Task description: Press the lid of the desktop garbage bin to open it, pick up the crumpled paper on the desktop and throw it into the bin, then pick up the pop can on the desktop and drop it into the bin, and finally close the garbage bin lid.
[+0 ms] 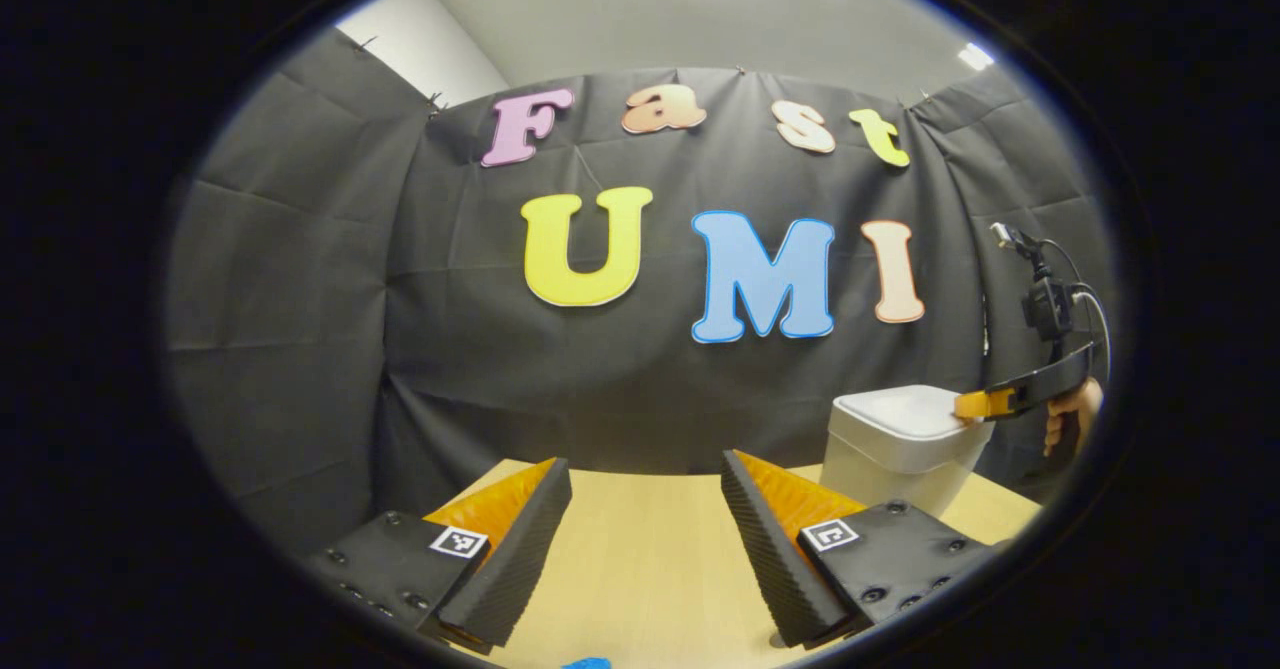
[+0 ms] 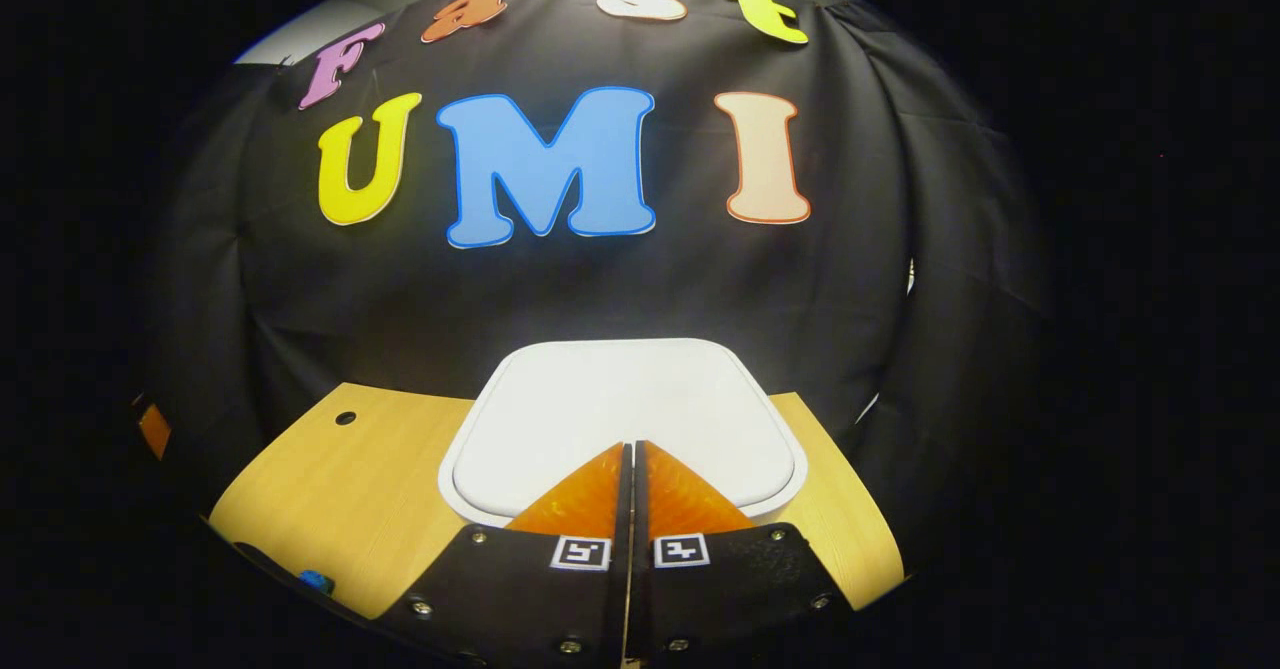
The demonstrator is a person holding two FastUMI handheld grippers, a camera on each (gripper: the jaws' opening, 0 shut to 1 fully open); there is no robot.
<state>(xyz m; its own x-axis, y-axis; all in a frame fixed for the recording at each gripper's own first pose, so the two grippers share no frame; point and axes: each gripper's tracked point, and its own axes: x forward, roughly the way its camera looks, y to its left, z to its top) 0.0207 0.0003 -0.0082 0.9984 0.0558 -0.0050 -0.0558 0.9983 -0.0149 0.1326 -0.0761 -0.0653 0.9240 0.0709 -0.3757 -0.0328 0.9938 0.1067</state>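
Right gripper view has the right tool (image 2: pixel 632 449) nearest, its two fingers clenched together with nothing between them, so they form one blunt point fit for pressing rather than grasping. That point rests at the near edge of the bin lid (image 2: pixel 620 414), which looks flat and closed; whether it is pressing down already I cannot tell. Just beyond, the bin (image 2: pixel 780 494) stands toward the far edge of the bench (image 2: pixel 330 479), close to the black cloth wall.

Left gripper view shows the left tool (image 1: pixel 645 494) released, fingers spread wide over bare bench (image 1: pixel 640 569), probably held ready for the paper once the lid is up. Farther off, near the bench's far right corner, stands the bin (image 1: pixel 880 474), with the right tool's tip (image 1: pixel 975 406) laid on the lid's right edge and a hand (image 1: pixel 1070 414) behind it. Neither paper nor can is clearly identifiable; a small blue scrap shows at the near edge.
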